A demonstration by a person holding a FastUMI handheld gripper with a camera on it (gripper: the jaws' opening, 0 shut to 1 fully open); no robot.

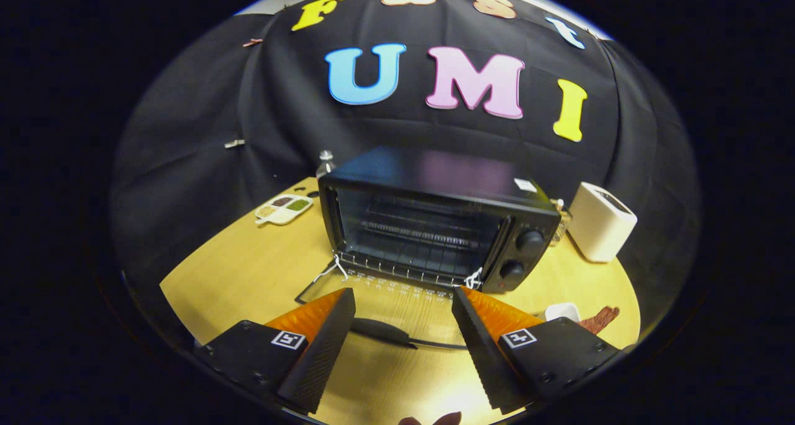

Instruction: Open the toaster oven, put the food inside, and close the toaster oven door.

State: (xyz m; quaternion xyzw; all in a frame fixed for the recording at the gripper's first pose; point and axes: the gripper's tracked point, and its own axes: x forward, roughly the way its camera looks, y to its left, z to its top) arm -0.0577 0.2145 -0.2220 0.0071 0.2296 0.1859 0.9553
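Two spread fingers of the tool (404, 344) grip nothing, flanking the lowered glass door (385, 301) of the toaster oven (435, 226), its cavity open just beyond on the worktop (248, 263).

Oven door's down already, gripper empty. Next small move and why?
Probably swing right toward the reddish food strip beside the small white dish. The toaster oven door lies flat with the rack exposed, and the gripper hangs open above the door handle, holding nothing.
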